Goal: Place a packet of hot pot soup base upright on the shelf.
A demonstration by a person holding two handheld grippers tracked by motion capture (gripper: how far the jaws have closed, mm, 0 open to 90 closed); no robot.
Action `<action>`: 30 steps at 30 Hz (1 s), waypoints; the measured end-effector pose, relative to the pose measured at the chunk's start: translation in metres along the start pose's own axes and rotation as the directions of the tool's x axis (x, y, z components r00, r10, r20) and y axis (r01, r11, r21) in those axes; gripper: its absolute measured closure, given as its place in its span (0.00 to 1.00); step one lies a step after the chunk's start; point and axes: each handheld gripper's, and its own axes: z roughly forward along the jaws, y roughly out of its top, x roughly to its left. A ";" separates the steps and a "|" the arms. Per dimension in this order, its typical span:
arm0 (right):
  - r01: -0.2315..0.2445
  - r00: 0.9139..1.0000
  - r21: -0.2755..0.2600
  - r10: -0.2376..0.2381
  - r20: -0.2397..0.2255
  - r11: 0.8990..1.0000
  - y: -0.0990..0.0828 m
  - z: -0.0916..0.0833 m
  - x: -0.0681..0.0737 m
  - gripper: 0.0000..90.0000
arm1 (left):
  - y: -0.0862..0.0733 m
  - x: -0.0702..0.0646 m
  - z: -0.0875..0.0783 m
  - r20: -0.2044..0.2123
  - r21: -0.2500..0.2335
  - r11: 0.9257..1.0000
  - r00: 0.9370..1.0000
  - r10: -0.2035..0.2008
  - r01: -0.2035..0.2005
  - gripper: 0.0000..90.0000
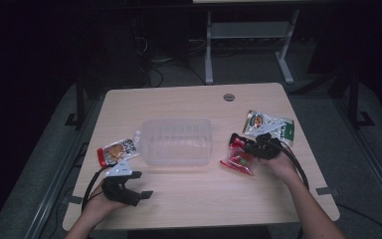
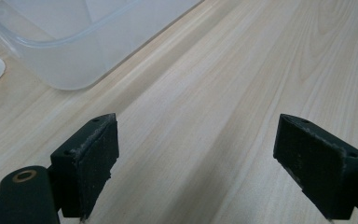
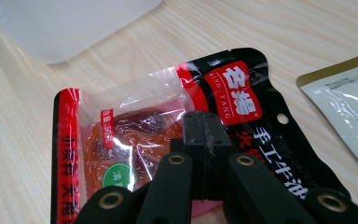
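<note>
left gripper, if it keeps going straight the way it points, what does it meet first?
Probably bare table: the left gripper has its fingers apart over open wood. The clear plastic container sits off to the upper left of that line and looks likely to be missed, though depth is uncertain.

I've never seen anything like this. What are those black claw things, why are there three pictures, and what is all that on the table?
A person sits at a wooden table holding a hand-operated clamp, called a gripper, in each hand. The high view looks down from above. The other two come from small cameras riding on each gripper, looking along its two black jaws.

The left gripper rests open over bare wood, with nothing between its jaws. The right gripper has its jaws closed together on a red and black food pouch, pinching its clear plastic.

Also on the table: a clear plastic container in the middle, an orange snack packet on its left, and a white and green packet to the right.
</note>
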 end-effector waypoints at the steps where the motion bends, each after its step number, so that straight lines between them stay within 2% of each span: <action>1: 0.002 1.000 0.001 -0.002 -0.013 1.000 0.000 0.000 0.001 1.00 | 0.000 0.000 0.001 0.001 0.001 1.000 1.000 0.000 0.000 0.15; 10: 0.035 0.998 0.019 -0.034 -0.060 0.999 0.002 0.002 0.011 1.00 | -0.001 -0.002 0.001 0.008 0.014 1.000 1.000 0.005 -0.005 0.15; 13: 0.065 0.994 0.031 -0.062 -0.093 0.997 0.002 0.002 0.020 1.00 | 0.000 -0.002 0.001 0.010 0.021 1.000 1.000 0.018 -0.018 0.15; 18: 0.083 0.989 0.040 -0.078 -0.124 0.996 0.002 0.003 0.030 1.00 | -0.001 -0.003 0.002 0.010 0.023 1.000 1.000 0.015 -0.015 0.15; 19: 0.102 0.986 0.044 -0.095 -0.133 0.994 0.003 0.003 0.035 1.00 | -0.001 -0.003 0.002 0.011 0.022 1.000 1.000 0.014 -0.015 0.15; 26: 0.132 0.980 0.052 -0.122 -0.160 0.990 -0.001 0.000 0.050 1.00 | -0.001 -0.003 0.002 0.013 0.027 0.999 1.000 0.019 -0.019 0.15; 27: 0.121 0.980 0.052 -0.111 -0.167 0.991 -0.002 -0.001 0.052 1.00 | -0.001 -0.003 0.002 0.013 0.028 0.999 1.000 0.019 -0.019 0.15; 30: 0.129 0.975 0.054 -0.117 -0.187 0.990 -0.006 -0.004 0.057 1.00 | -0.001 -0.003 0.003 0.014 0.034 0.999 1.000 0.021 -0.021 0.15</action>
